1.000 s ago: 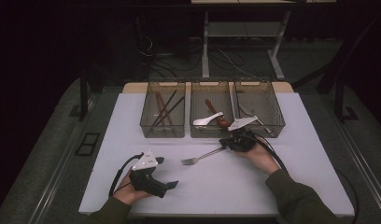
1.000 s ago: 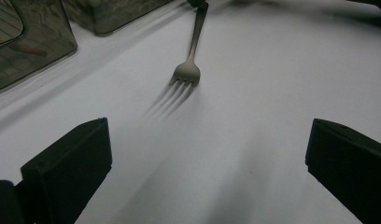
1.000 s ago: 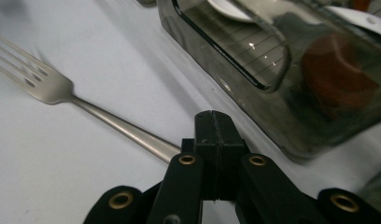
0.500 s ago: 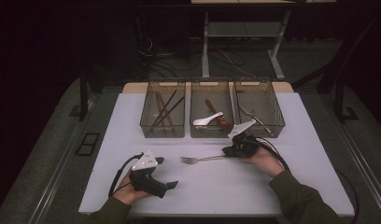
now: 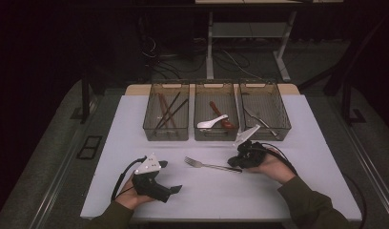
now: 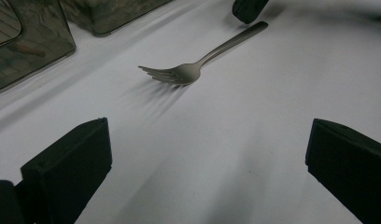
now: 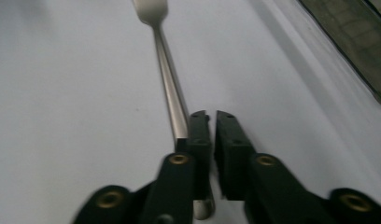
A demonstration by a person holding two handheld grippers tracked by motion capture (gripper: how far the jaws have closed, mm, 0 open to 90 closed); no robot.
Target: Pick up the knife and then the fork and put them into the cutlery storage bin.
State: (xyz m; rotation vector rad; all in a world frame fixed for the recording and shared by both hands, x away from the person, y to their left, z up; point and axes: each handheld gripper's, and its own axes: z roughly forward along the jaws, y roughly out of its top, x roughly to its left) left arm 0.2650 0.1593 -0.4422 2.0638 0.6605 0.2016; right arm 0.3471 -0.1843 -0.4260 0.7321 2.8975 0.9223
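In the high view, a fork [image 5: 210, 165] was seen lying flat on the white table [image 5: 135, 124], in front of the middle bin [image 5: 216, 112] of three clear bins set side by side, and well apart from it. The fork's tines were turned toward the left gripper [image 5: 176, 190], its handle end toward the right gripper [image 5: 234, 164]. The right gripper was held at the handle end, just in front of the right bin [image 5: 264, 110], with its tips at the end of the handle. The left gripper was rested on the table on the near side of the fork, apart from it.

In the left gripper view, the two black jaws were seen spread wide with bare table between them. The fork [image 6: 198, 59] was seen beyond them, untouched, and a tip of the right gripper [image 6: 248, 9] was seen at the far end of its handle.

In the right gripper view, the jaws were seen standing narrowly apart, having just been opening, with nothing between the pads. The fork's handle [image 7: 172, 98] was seen lying against the outer side of one jaw, not clamped.
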